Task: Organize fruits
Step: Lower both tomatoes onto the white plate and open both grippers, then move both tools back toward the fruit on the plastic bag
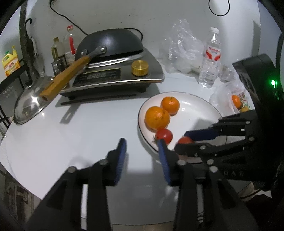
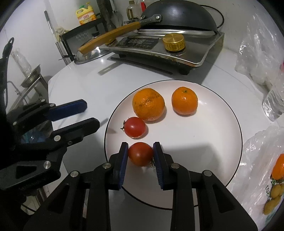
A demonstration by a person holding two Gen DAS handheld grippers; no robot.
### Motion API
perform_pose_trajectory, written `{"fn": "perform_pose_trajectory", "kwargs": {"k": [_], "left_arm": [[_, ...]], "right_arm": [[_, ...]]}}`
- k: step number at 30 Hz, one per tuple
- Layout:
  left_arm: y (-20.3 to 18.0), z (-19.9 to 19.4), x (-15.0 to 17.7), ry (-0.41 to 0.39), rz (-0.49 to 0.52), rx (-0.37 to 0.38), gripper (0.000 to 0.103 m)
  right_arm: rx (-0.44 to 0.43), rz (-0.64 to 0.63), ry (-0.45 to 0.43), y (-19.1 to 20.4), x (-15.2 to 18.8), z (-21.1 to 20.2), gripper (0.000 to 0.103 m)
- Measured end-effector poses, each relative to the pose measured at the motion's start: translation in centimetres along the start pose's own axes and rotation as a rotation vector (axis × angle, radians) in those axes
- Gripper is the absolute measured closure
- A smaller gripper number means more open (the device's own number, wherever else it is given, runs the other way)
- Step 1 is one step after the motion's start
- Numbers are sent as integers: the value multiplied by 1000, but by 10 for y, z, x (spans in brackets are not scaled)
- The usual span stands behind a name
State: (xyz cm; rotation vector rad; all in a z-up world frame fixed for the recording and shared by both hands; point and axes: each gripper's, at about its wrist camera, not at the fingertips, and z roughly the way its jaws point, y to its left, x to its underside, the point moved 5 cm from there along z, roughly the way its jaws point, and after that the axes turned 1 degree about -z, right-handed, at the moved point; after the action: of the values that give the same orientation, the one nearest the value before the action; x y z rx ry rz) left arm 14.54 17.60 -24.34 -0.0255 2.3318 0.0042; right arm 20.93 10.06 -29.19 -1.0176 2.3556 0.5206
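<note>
1. While the right gripper (image 2: pixel 141 153) sits low over the near part of the white plate (image 2: pixel 204 160), its blue pads clamp a red tomato (image 2: pixel 140 153) from both sides; whether the tomato touches the plate I cannot tell.
2. Left gripper (image 1: pixel 142 151) hangs just off the plate's left rim, jaws part open, nothing between them, white tabletop (image 1: pixel 62 142) underneath.
3. Second tomato (image 2: pixel 134 127), stem on, lies free on the plate just past the held one, near the left rim.
4. Beyond it, two oranges: big orange (image 2: pixel 148 104) close to that tomato, small orange (image 2: pixel 184 100) a little apart to its right.
5. Plastic bag (image 2: pixel 262 160) at right holds more fruit, one orange and some small yellow pieces showing.
6. Far side: induction cooker (image 2: pixel 159 48) with an upturned black wok (image 2: pixel 179 16), water bottle (image 1: pixel 210 56) at right.
7. Step judged: placing a tomato on the plate. Next move needs the right jaws to spread gently so the tomato stays put, then a return to the bag.
</note>
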Motion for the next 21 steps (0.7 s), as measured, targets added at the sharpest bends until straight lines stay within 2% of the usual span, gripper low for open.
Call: {"fn": "perform_pose_trajectory", "kwargs": {"k": [1, 12, 21], "left_arm": [[-1, -2, -1, -4, -5, -3, 55], [-19, -15, -9, -25, -21, -25, 55], [-55, -24, -20, -43, 13, -14, 55]], "right_arm": [[3, 0, -1, -1, 1, -1, 73], [18, -10, -69, -11, 5, -42, 71], [76, 15, -136, -40, 20, -90, 71]]}}
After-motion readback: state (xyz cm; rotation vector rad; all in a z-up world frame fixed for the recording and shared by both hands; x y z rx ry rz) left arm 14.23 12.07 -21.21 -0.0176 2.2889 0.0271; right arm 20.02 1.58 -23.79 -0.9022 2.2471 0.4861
